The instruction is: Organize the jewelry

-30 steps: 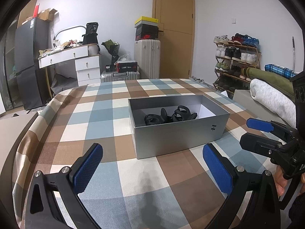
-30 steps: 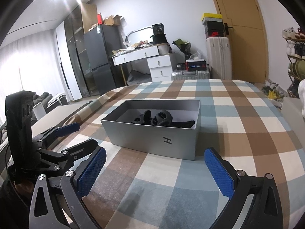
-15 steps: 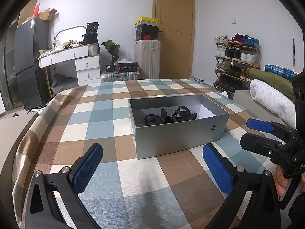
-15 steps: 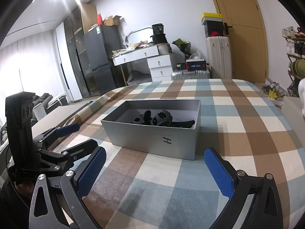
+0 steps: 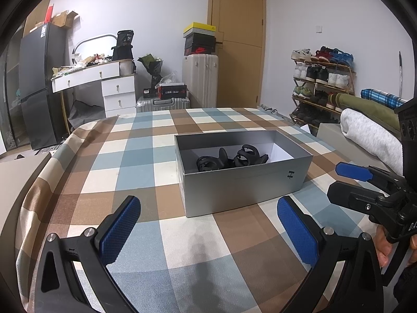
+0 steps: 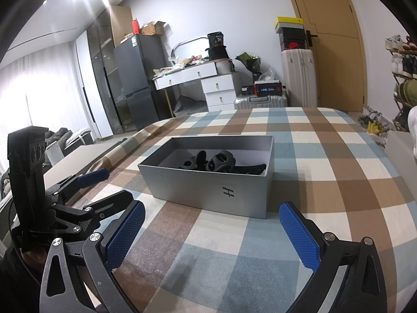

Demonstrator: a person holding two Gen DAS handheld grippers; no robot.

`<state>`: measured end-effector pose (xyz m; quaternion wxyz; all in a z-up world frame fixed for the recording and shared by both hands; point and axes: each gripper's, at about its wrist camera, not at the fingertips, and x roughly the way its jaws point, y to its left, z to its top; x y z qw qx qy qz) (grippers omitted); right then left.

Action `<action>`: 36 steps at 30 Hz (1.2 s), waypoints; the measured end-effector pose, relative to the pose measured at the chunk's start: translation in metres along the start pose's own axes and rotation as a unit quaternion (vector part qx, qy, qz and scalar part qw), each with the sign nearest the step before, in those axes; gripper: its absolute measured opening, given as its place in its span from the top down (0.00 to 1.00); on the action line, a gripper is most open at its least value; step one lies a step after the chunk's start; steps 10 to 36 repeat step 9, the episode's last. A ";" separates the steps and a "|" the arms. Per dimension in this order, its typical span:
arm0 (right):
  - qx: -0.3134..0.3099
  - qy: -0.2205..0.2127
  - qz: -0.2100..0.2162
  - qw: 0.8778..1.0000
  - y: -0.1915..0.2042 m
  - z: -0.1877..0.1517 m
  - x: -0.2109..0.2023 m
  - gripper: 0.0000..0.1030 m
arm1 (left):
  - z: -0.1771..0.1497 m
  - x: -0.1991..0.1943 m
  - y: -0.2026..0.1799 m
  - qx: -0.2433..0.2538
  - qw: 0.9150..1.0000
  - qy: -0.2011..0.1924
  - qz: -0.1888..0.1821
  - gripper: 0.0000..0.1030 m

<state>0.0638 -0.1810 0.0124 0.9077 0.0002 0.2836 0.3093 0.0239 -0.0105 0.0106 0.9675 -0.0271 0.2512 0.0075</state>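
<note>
A grey open-topped box [image 5: 242, 182] sits on a surface covered by a blue, brown and cream checked cloth [image 5: 125, 161]; whether that surface is a bed or a counter cannot be told, so it is named here by its cloth. The box stands roughly in the middle of the cloth, well in from every edge, with one long wall turned toward the near edge and a small dark mark [image 6: 228, 191] printed on that wall. Inside, on the pale floor of the box, lies a cluster of black looped pieces [image 5: 229, 157], bunched together toward the middle; their exact kind is too dark to make out. The left tongs [image 5: 208, 224] hang just above the cloth at the near edge, in front of the box and apart from it, their blue-padded fingers [image 5: 118, 228] spread wide with nothing between them. The right tongs [image 6: 208, 230] hover likewise near the same edge, released and holding nothing, their blue pads [image 6: 298, 233] well apart. In the left wrist view the right tongs show at the right side with part of a hand [image 5: 384, 245] behind them; in the right wrist view the left tongs appear at the left, also spread. Beyond the far edge stand a white dresser [image 5: 104, 86], a dark fridge [image 5: 39, 83], pale suitcases [image 5: 199, 78], a wooden door [image 5: 237, 39] and a shoe rack [image 5: 322, 78].
</note>
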 end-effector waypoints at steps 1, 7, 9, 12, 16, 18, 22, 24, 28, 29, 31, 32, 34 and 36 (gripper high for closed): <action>0.000 0.000 0.000 1.000 0.000 0.000 0.000 0.00 | 0.000 0.000 0.000 0.000 1.000 0.000 0.000 0.01; 0.000 0.000 0.000 1.000 0.000 0.000 0.000 0.00 | 0.000 -0.001 0.000 -0.003 1.000 -0.001 0.002 0.01; 0.001 0.001 0.001 1.000 0.000 0.000 0.000 0.00 | 0.000 -0.001 0.000 -0.003 1.000 -0.002 0.002 0.01; 0.001 0.001 0.001 1.000 0.000 0.000 0.000 0.00 | 0.000 -0.001 0.000 -0.003 1.000 -0.002 0.002 0.01; 0.001 0.001 0.001 1.000 0.000 0.000 0.000 0.00 | 0.000 -0.001 0.000 -0.003 1.000 -0.002 0.002 0.01; 0.001 0.001 0.001 1.000 0.000 0.000 0.000 0.00 | 0.000 -0.001 0.000 -0.003 1.000 -0.002 0.002 0.01; 0.001 0.001 0.001 1.000 0.000 0.000 0.000 0.00 | 0.000 -0.001 0.000 -0.003 1.000 -0.002 0.002 0.01; 0.001 0.001 0.001 1.000 0.000 0.000 0.000 0.00 | 0.000 -0.001 0.000 -0.003 1.000 -0.002 0.002 0.01; 0.001 0.001 0.001 1.000 0.000 0.000 0.000 0.00 | 0.000 -0.001 0.000 -0.003 1.000 -0.002 0.002 0.01; 0.001 0.001 0.001 1.000 0.000 0.000 0.000 0.00 | 0.000 -0.001 0.000 -0.003 1.000 -0.002 0.002 0.01; 0.001 0.001 0.001 1.000 0.000 0.000 0.000 0.00 | 0.000 -0.001 0.000 -0.003 1.000 -0.002 0.002 0.01; 0.001 0.001 0.001 1.000 0.000 0.000 0.000 0.00 | 0.000 -0.001 0.000 -0.003 1.000 -0.002 0.002 0.01; 0.001 0.001 0.001 1.000 0.000 0.000 0.000 0.00 | 0.000 -0.001 0.000 -0.003 1.000 -0.002 0.002 0.01; 0.001 0.001 0.001 1.000 0.000 0.000 0.000 0.00 | 0.000 -0.001 0.000 -0.003 1.000 -0.002 0.002 0.01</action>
